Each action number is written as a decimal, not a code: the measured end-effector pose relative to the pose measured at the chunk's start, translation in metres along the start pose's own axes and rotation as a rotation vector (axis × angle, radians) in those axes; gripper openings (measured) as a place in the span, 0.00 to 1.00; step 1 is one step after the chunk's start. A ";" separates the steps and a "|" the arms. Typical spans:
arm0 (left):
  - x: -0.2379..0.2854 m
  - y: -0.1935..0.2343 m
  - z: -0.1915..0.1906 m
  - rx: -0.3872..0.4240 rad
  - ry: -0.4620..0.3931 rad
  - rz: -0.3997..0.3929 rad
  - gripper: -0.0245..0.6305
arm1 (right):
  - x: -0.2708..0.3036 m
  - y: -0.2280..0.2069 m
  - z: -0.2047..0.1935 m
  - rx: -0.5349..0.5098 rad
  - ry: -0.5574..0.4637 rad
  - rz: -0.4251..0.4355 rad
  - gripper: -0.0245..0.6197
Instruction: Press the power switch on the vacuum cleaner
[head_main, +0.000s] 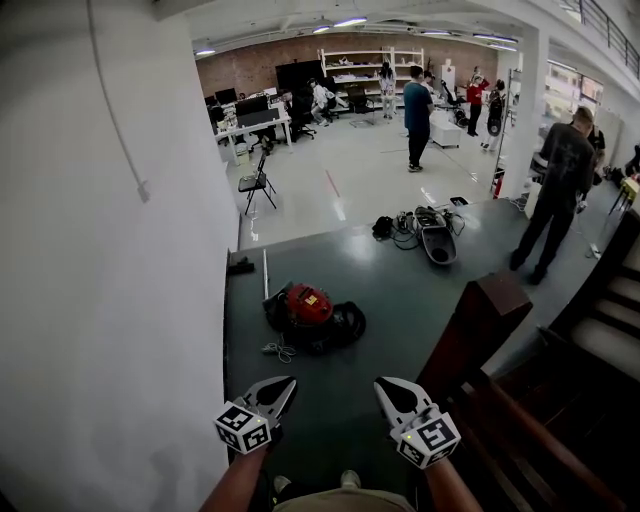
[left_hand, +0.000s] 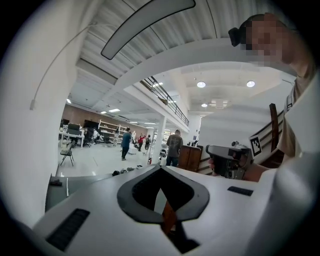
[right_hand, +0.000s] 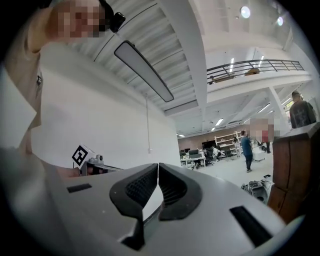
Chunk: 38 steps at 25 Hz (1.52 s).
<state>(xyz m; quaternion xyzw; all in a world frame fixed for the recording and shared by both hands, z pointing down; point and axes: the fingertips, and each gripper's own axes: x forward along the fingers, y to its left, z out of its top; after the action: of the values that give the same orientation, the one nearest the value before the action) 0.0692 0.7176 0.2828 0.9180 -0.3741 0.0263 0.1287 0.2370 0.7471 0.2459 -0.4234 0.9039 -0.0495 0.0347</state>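
- A white wall (head_main: 100, 250) fills the left side of the head view, from 7 to 11 o'clock.
- The left gripper (head_main: 283, 385) sits low at 6 o'clock. Its jaws are closed tip to tip with nothing between them.
- The red and black vacuum cleaner (head_main: 308, 312) lies on the dark green floor (head_main: 400, 290), at 1 o'clock from the left gripper and well apart from both grippers. A pale cord (head_main: 280, 350) lies at its 7 o'clock. Its power switch is too small to make out.
- The right gripper (head_main: 386, 386) is held level beside the left one, jaws pressed together and empty.
- A brown wooden stair post (head_main: 478, 325) stands at its 2 o'clock.
- A person in dark clothes (head_main: 555, 190) stands at 2 o'clock of the view.
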 end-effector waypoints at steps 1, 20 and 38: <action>-0.001 -0.001 -0.005 -0.005 0.007 0.002 0.04 | -0.001 0.000 -0.006 -0.002 0.017 -0.003 0.06; 0.025 0.103 -0.033 -0.107 0.059 0.035 0.04 | 0.088 -0.049 -0.045 0.132 0.081 0.038 0.05; 0.140 0.259 0.018 -0.140 0.192 -0.161 0.04 | 0.250 -0.126 -0.014 0.106 0.086 -0.088 0.05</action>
<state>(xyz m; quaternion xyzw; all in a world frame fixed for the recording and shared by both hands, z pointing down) -0.0106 0.4394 0.3423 0.9271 -0.2861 0.0776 0.2294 0.1717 0.4755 0.2691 -0.4580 0.8811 -0.1171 0.0162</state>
